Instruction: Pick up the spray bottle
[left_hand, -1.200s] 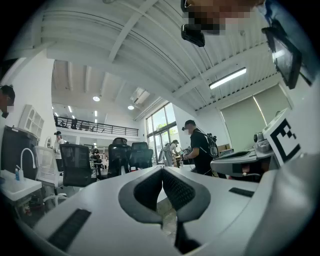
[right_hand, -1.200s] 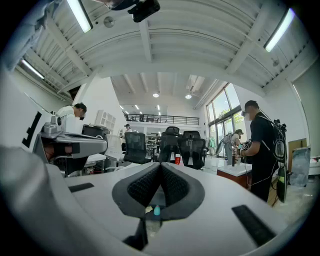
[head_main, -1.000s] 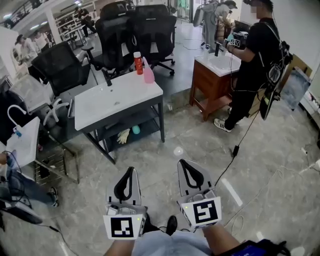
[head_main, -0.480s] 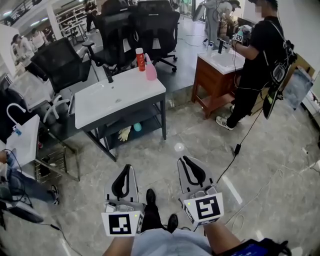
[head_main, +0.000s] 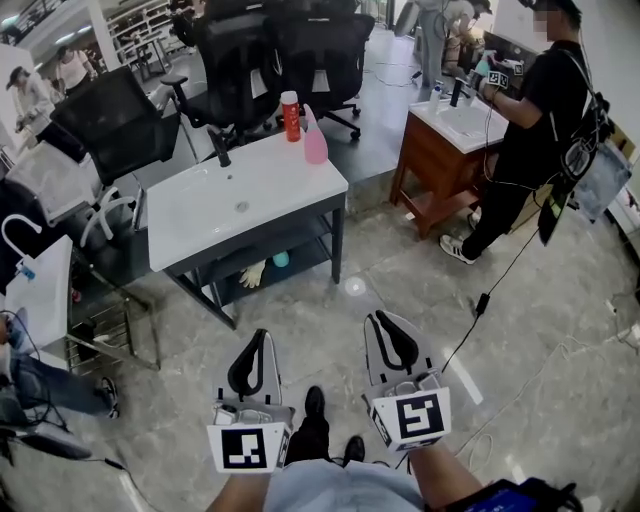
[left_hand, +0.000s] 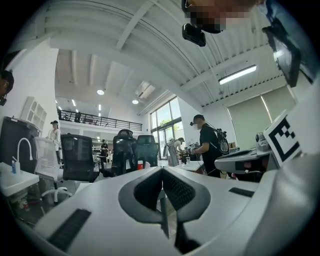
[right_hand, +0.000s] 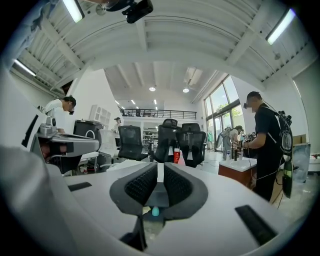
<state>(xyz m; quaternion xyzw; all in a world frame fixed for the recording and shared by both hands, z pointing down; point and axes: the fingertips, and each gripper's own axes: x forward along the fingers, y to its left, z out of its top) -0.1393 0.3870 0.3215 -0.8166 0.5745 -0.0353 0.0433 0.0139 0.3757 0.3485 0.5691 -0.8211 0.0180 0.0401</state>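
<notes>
Where the head view looks down, the pink spray bottle (head_main: 315, 142) stands at the white counter's (head_main: 200, 212) far right corner, well beyond my left gripper (head_main: 262, 336) and right gripper (head_main: 381, 318). Left gripper view: my fingers (left_hand: 150, 187) pressed together, empty. Right gripper view: my fingers (right_hand: 142, 186) just opened narrowly, nothing between.

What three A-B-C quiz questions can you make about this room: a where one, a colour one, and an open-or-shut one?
1. Where is the pink spray bottle? A on the floor; B on the white sink table, beside the red bottle; C on the lower shelf.
2. What colour is that table's faucet? A gold; B white; C black.
3. How are the left gripper's jaws? A together, empty; B wide apart; C clamped on a bottle.
Answers: B: it stands at the tabletop's far corner. C: dark against the white top. A: the tips meet, nothing between.
</notes>
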